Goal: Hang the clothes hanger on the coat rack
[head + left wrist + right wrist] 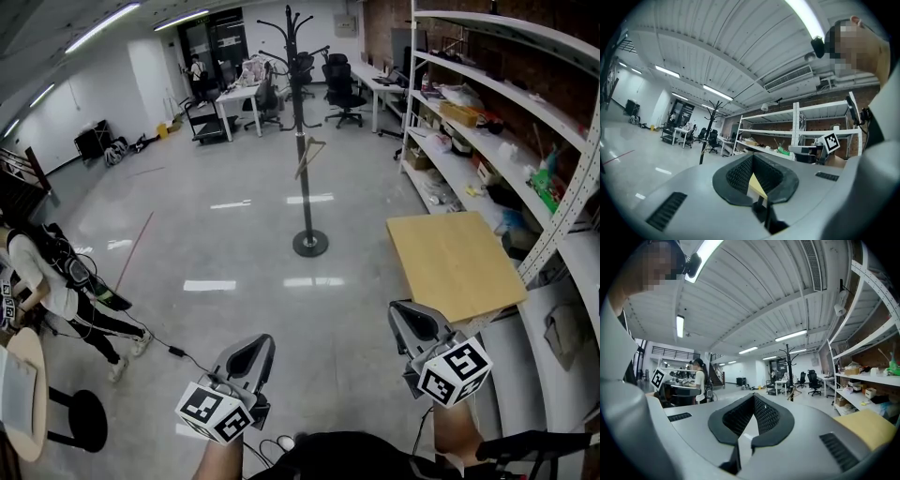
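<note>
Wood hanger (309,153) on coat rack (304,202); L gripper (257,345), R gripper (407,316) jaws together.

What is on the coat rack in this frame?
One wooden clothes hanger hangs partway up the pole of the coat rack. The top hooks look bare. What the hanger catches on is too small to tell.

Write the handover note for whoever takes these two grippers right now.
Left gripper: jaws together, empty, held low near the body.
Right gripper: jaws together, empty, beside the light wooden tabletop.
Things: the pale wooden clothes hanger hangs on a low peg of the black branching coat rack, out across the floor.
Done: the hanging, it seems.
Left: probably nothing; maybe check that it sits firm.
</note>
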